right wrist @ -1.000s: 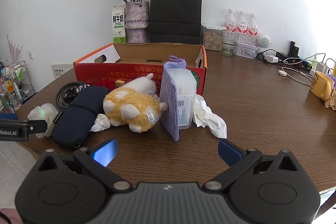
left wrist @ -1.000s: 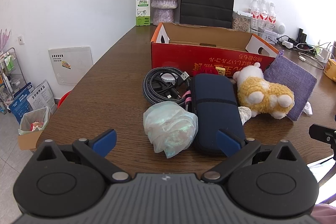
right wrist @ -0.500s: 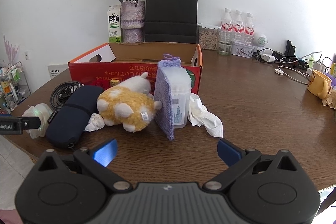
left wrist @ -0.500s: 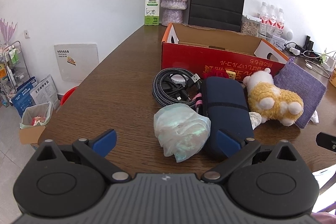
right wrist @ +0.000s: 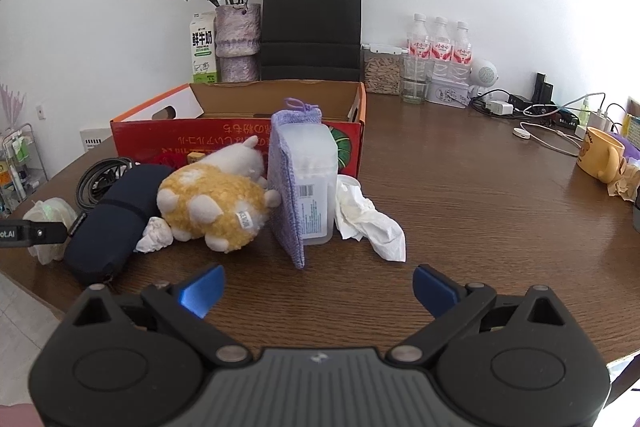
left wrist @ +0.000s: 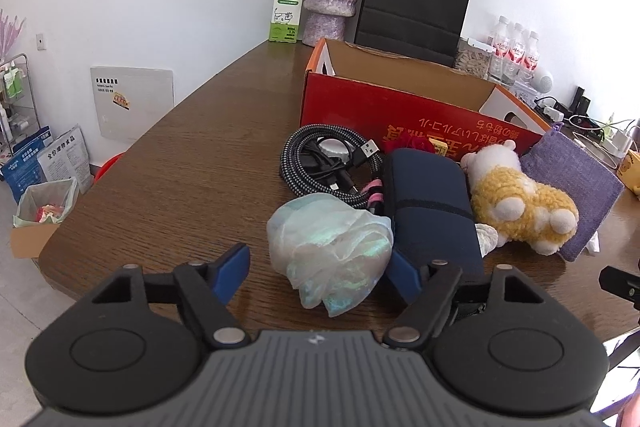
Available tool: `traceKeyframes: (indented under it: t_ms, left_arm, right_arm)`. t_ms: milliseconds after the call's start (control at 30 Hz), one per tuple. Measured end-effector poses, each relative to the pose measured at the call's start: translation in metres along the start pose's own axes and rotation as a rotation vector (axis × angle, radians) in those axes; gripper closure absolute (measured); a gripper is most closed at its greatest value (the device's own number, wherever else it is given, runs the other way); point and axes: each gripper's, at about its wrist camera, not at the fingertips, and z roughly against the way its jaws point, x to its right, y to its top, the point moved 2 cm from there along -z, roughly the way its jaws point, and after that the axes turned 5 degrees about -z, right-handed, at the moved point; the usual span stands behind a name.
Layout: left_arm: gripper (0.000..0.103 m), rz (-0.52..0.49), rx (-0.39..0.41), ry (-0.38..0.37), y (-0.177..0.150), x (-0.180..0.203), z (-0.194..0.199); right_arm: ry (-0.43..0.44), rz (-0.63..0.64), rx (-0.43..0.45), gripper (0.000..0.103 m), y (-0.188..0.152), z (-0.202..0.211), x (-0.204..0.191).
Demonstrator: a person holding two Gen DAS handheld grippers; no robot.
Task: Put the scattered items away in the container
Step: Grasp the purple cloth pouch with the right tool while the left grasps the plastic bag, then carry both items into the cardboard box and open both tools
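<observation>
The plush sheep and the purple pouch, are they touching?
Touching. The right wrist view shows the plush sheep pressed against the upright purple pouch, with no gap.

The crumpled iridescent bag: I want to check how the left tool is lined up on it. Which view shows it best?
The left wrist view: the crumpled iridescent bag lies whole and close between the fingers of the left tool, whose jaws have just been closing. The right wrist view shows only a small part of it at the far left edge, crossed by a black bar.
</observation>
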Motion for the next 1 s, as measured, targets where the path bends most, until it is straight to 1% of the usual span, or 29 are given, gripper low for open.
traceKeyframes:
  t_ms: [67, 100, 167, 200, 233, 300, 367, 433, 467, 500, 567, 600, 633, 667, 867, 1000]
  left_arm:
    - [0.029, -0.001, -0.001, 0.000, 0.001, 0.000, -0.003]
    - [0.029, 0.000, 0.000, 0.002, 0.002, 0.000, -0.005]
    - [0.029, 0.006, 0.001, 0.004, 0.003, 0.000, -0.007]
    - [0.029, 0.007, 0.002, 0.005, 0.004, 0.000, -0.008]
    - [0.029, 0.006, 0.004, 0.005, 0.005, 0.001, -0.008]
    - [0.029, 0.000, 0.006, 0.007, 0.006, 0.002, -0.009]
    - [0.032, -0.002, 0.005, 0.005, 0.007, 0.003, -0.011]
    - [0.037, -0.005, 0.004, 0.001, 0.008, 0.003, -0.013]
    - [0.040, -0.005, 0.004, 0.000, 0.008, 0.004, -0.013]
    - [0.042, -0.007, 0.004, -0.004, 0.008, 0.005, -0.013]
    - [0.052, -0.007, 0.007, -0.017, 0.009, 0.005, -0.013]
    - [0.054, -0.004, 0.009, -0.025, 0.009, 0.005, -0.012]
    - [0.057, -0.002, 0.012, -0.039, 0.009, 0.004, -0.011]
    - [0.058, 0.001, 0.016, -0.048, 0.009, 0.004, -0.010]
    - [0.061, 0.010, 0.027, -0.039, 0.012, 0.001, -0.007]
    - [0.062, 0.003, 0.054, -0.043, 0.018, 0.003, -0.001]
  right_arm:
    - [0.006, 0.001, 0.007, 0.008, 0.000, -0.001, -0.001]
    - [0.012, 0.004, 0.012, 0.012, 0.002, -0.002, -0.002]
    - [0.024, 0.012, 0.025, 0.015, 0.005, -0.004, -0.004]
    - [0.030, 0.013, 0.035, 0.018, 0.007, -0.004, -0.005]
    - [0.039, 0.015, 0.046, 0.025, 0.009, -0.005, -0.007]
    - [0.055, 0.019, 0.058, 0.033, 0.014, -0.007, -0.008]
    - [0.064, 0.022, 0.067, 0.039, 0.020, -0.012, -0.009]
    - [0.068, 0.020, 0.075, 0.052, 0.025, -0.016, -0.010]
    - [0.073, 0.015, 0.078, 0.054, 0.028, -0.018, -0.010]
    - [0.079, 0.010, 0.080, 0.059, 0.030, -0.020, -0.010]
    - [0.091, 0.003, 0.085, 0.077, 0.035, -0.024, -0.010]
    - [0.098, 0.002, 0.086, 0.100, 0.036, -0.025, -0.011]
    - [0.108, -0.006, 0.086, 0.101, 0.037, -0.026, -0.010]
    - [0.117, -0.012, 0.094, 0.101, 0.038, -0.025, -0.010]
    - [0.135, 0.010, 0.149, 0.101, 0.040, -0.014, -0.012]
    - [0.153, 0.019, 0.187, 0.101, 0.046, -0.008, -0.012]
